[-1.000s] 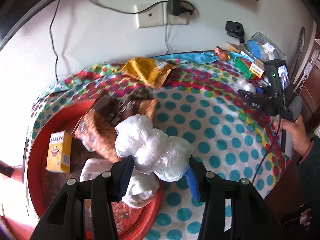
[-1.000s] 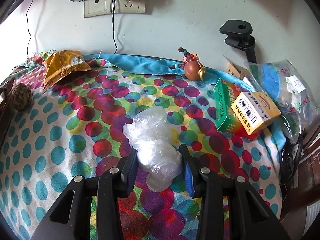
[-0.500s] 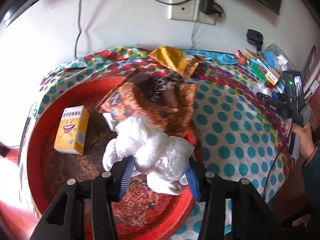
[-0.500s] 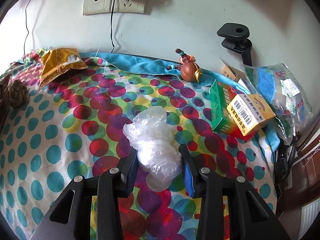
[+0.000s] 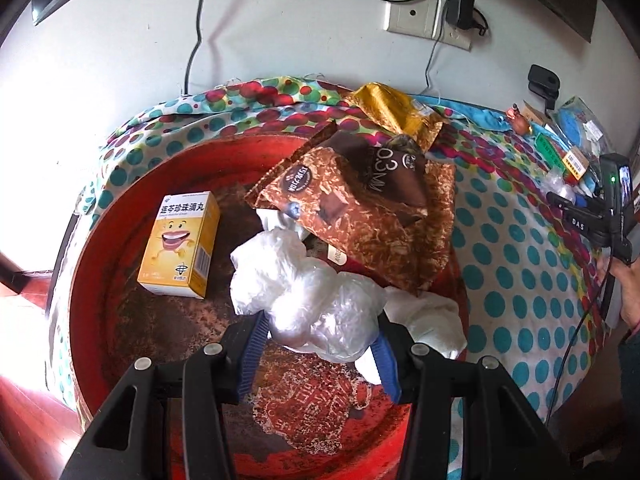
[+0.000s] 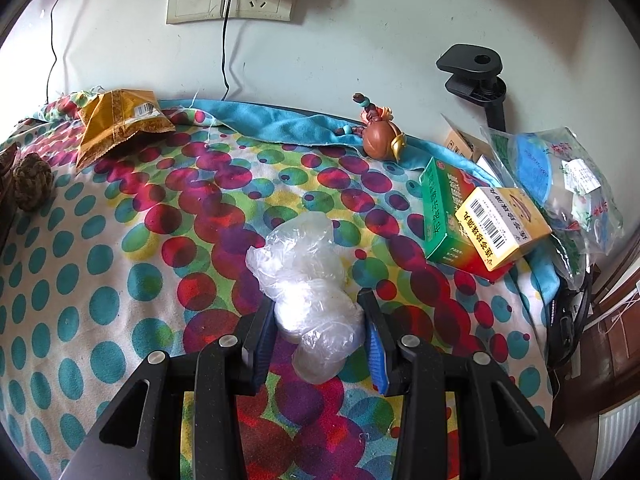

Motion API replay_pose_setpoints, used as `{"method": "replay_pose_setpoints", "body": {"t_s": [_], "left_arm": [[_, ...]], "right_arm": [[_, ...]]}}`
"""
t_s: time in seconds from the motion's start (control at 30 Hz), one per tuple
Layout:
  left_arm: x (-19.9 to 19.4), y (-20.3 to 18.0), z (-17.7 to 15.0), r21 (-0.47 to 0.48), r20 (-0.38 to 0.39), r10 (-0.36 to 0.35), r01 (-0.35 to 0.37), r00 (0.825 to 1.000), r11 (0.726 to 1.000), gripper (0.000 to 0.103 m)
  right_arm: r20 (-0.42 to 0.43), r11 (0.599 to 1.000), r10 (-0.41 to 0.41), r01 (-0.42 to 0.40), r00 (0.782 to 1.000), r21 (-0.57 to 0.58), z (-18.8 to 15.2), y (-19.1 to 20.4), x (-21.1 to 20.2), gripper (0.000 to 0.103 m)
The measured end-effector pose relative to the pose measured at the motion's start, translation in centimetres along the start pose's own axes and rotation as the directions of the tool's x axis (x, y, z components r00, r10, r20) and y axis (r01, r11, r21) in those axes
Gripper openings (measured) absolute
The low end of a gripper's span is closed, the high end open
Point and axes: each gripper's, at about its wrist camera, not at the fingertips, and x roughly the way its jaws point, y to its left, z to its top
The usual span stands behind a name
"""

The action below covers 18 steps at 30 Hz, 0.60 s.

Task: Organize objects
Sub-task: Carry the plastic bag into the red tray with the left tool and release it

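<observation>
My left gripper point(image 5: 318, 344) is shut on a crumpled clear plastic bag point(image 5: 304, 292) and holds it over the round red tray point(image 5: 100, 248). In the tray lie a yellow medicine box point(image 5: 180, 248), a brown snack bag point(image 5: 360, 216) and a white crumpled cloth point(image 5: 428, 320). My right gripper point(image 6: 320, 334) is shut on a second clear plastic bag point(image 6: 308, 272) just above the dotted tablecloth point(image 6: 100, 280). In the left wrist view the right gripper point(image 5: 592, 216) shows at the far right, held by a person's hand point(image 5: 630, 292).
A gold snack packet point(image 6: 120, 124) and a brown rope ball point(image 6: 32, 180) lie at the back left. A brown figurine point(image 6: 380, 140), a green box point(image 6: 448, 216), a yellow box point(image 6: 500, 228) and bagged items point(image 6: 560, 184) crowd the right. A black clamp point(image 6: 476, 76) and wall sockets point(image 6: 232, 0) stand behind.
My left gripper has carried its plastic bag leftward from the tray's right rim to over the middle of the tray. The right gripper has kept still with its bag.
</observation>
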Motion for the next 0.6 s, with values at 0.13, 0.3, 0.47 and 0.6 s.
{"method": "replay_pose_setpoints", "body": {"t_s": [0.13,0.3,0.47,0.6], "left_arm": [[0.04,-0.12,0.09,0.011,-0.001,-0.003,0.003,1.0,1.0,0.051],[0.17,0.0,0.23,0.013,-0.003,-0.004,0.004,1.0,1.0,0.051],[0.32,0.06,0.24,0.011,-0.012,0.005,-0.005,1.0,1.0,0.052],[0.49,0.32,0.22,-0.015,-0.029,0.001,-0.001,1.0,1.0,0.054]], "right_arm": [[0.001,1.0,-0.001,0.001,1.0,-0.001,0.0,0.06,-0.01,0.036],[0.003,1.0,0.004,-0.004,1.0,-0.005,0.01,0.07,-0.06,0.036],[0.004,1.0,0.006,-0.006,1.0,-0.008,0.06,0.14,-0.2,0.036],[0.01,1.0,0.014,-0.014,1.0,-0.01,0.11,0.19,-0.29,0.036]]}}
